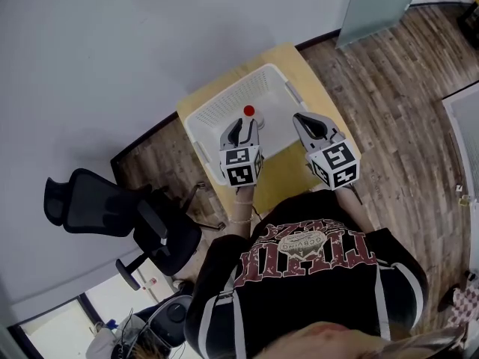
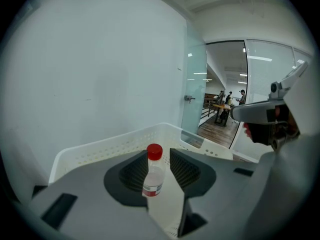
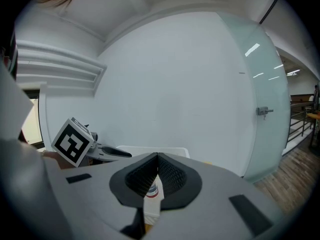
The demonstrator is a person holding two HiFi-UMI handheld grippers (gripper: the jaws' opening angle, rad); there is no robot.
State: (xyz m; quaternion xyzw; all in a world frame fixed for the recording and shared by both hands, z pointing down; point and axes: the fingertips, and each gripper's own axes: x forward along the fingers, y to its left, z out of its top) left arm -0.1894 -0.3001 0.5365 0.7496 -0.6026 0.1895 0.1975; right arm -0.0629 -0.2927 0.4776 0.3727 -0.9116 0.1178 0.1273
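Observation:
A small clear bottle [image 1: 248, 111] with a red cap stands upright inside a white perforated basket [image 1: 217, 107] on a yellow table [image 1: 288, 172]. My left gripper [image 1: 244, 123] reaches over the basket's near rim, open, with the bottle [image 2: 153, 174] standing in the gap at its fingertips; I cannot tell whether a pad touches it. My right gripper [image 1: 299, 118] hovers over the basket's right part, shut with nothing held. In the right gripper view the jaw tips of the right gripper [image 3: 157, 157] meet, and the bottle's label [image 3: 154, 191] shows through the slit below them.
The basket's far wall [image 2: 100, 146] stands close to a pale wall. A black office chair [image 1: 112, 208] is left of the table on the wood floor. A glass partition [image 2: 195, 94] is to the right. The table edge is close to the person's body.

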